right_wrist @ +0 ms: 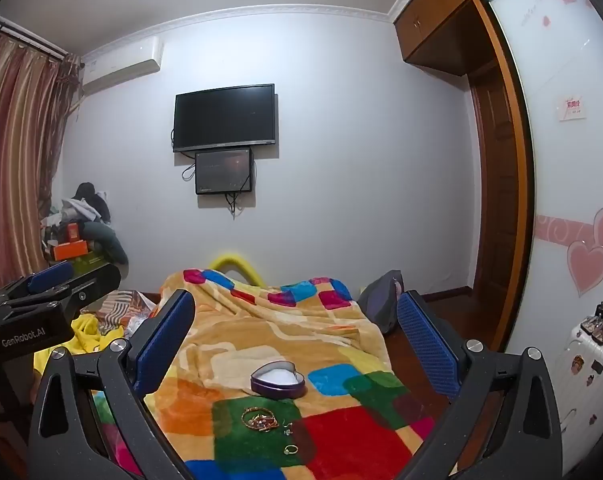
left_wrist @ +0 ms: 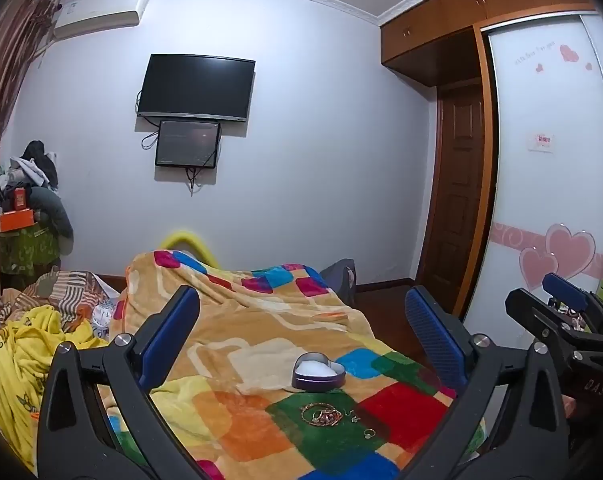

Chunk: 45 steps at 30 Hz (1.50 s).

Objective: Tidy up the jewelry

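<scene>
A purple heart-shaped box with a white lining sits open on the colourful blanket; it also shows in the right wrist view. In front of it, on a green patch, lies a gold bracelet with tangled pieces, a small earring and a ring. My left gripper is open and empty, held above the bed. My right gripper is open and empty, beside the left one.
The bed's right edge drops to a dark floor beside a wardrobe with heart stickers. Yellow and striped bedding is heaped at left. A TV hangs on the far wall. A white suitcase stands at right.
</scene>
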{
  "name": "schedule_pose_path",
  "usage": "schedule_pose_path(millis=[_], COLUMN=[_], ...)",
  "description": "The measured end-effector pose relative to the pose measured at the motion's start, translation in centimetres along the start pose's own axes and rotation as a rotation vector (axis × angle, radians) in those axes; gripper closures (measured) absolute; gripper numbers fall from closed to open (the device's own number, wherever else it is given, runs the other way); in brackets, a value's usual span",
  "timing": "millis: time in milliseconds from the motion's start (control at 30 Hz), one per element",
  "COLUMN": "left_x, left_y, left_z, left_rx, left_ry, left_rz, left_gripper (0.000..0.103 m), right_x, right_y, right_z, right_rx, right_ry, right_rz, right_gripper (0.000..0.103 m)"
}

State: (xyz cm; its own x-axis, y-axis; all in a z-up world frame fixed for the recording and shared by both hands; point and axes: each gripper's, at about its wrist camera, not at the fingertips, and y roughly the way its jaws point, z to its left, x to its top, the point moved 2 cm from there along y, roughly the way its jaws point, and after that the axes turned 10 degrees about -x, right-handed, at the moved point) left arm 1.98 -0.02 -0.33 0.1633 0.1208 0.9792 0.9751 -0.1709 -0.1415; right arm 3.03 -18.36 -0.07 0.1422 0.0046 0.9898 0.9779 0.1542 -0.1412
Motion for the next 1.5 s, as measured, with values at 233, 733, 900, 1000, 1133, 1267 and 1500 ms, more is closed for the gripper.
schedule_pose_path(millis=[233,733,900,1000,1133,1267,1500], left_x=[-0.2,-0.2,-0.2,-0.1,-0.2,-0.1,0.1], left_y=[-0.1,0.2,0.1,0.2,0.2,0.3,0.2], left_z=[0.2,-0.2,-0.3,-0.5,-0.5,-0.5,-0.5], left_rx=[0.01,-0.01,-0.01,-0.012,-0.014,-0.02,-0.021], left_ry=[-0.004,0.043,0.053,0.056,0.055,0.048,0.047], left_rz=[-0.003,0.016,0.019,0.021,0.022,0.025,0.027], left_gripper=[0.0,0.0,0.0,0.0,0.0,0.0,0.0], right_x=[-0.2,-0.2,-0.2,-0.2,-0.1,-0.1,-0.3], right_y=[-0.3,0.1,0.2,0.2,0.2,0.2,0.3], right_z=[0.2,0.0,-0.1,-0.1,-0.1,-0.1,0.0], right_rx=[0.0,0.003,0.002,0.002,0.002,0.002,0.002], right_ry=[-0.001,0.004,0.002,0.002,0.002,0.0,0.0], right_rz=[-0.011,0.009,0.011,0.013,0.013,0.013,0.017], right_gripper=[0.002,0.002,0.002,0.002,0.002,0.002,0.002])
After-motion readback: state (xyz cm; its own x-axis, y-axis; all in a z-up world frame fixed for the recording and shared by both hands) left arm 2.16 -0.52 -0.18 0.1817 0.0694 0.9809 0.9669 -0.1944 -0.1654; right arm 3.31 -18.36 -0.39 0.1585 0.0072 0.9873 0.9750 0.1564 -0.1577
